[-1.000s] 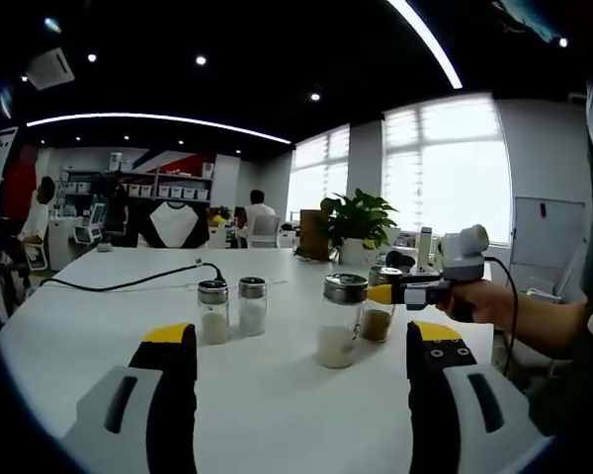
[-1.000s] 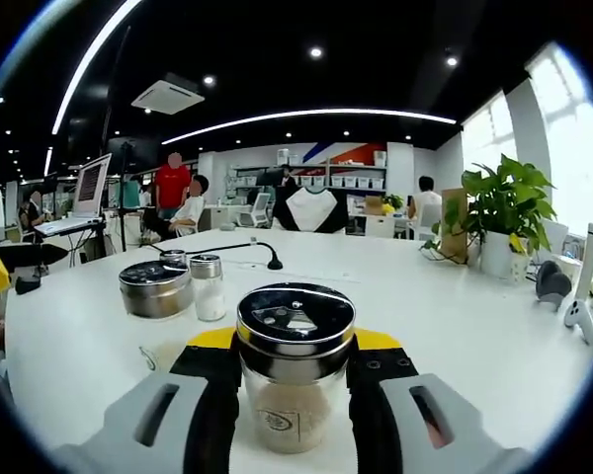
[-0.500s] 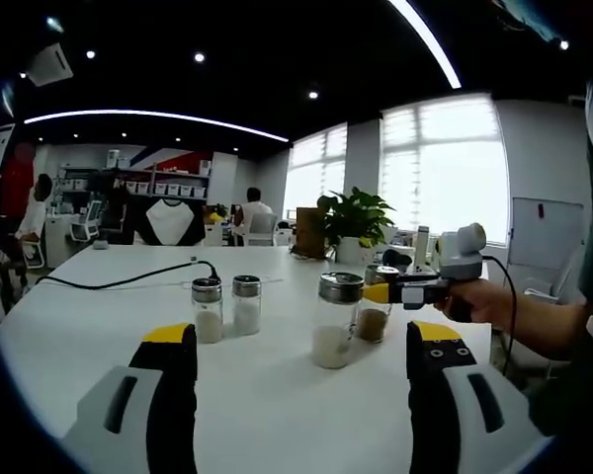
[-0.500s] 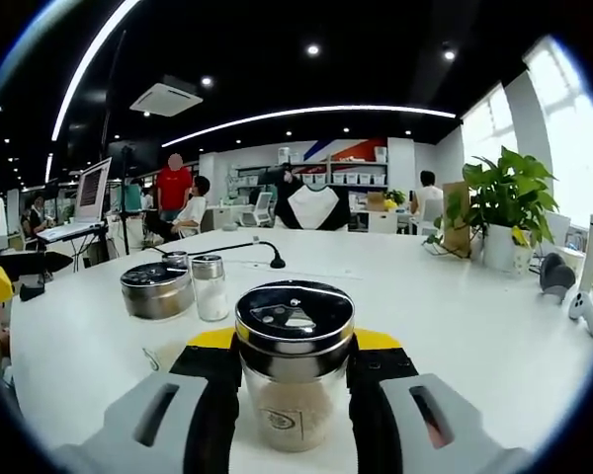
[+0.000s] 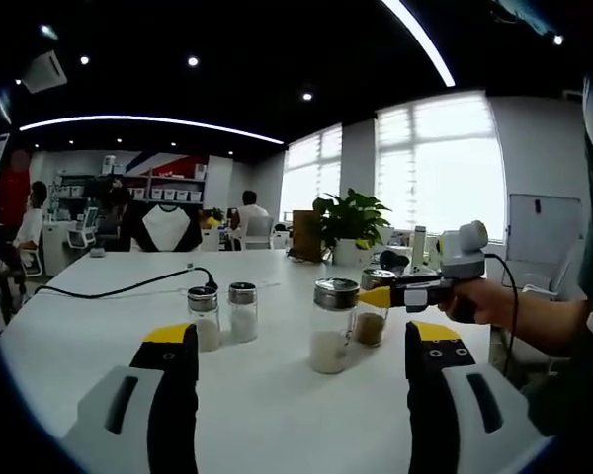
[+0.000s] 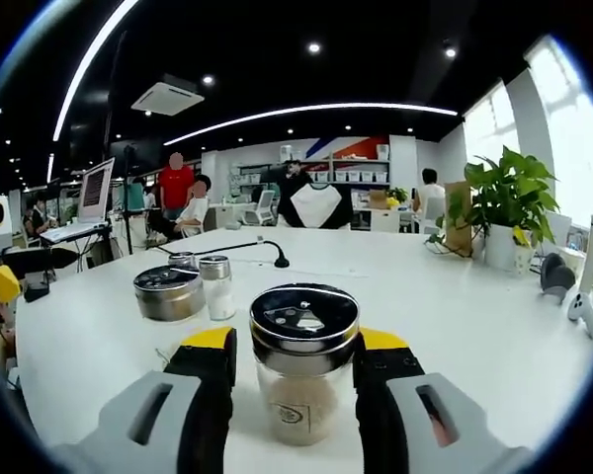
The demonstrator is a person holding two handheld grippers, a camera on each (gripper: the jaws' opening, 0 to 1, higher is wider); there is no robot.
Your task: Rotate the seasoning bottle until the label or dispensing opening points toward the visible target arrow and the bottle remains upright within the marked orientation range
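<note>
Right hand-held gripper (image 6: 298, 380) brackets the upright seasoning bottle (image 6: 302, 362) of beige powder.

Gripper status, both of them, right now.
Left gripper: open, fingers wide apart, holding nothing.
Right gripper: fingers on either side of the seasoning bottle; whether they still clamp it cannot be told.

The left gripper view is looking level across the white table (image 5: 277, 395) toward the windows, from well back, taking in the right gripper (image 5: 376, 295) arriving from the right. The right gripper view is sitting low and very close behind the seasoning bottle (image 6: 303, 360), facing the office. Both are sharing this bottle (image 5: 373, 306) and the tabletop.
</note>
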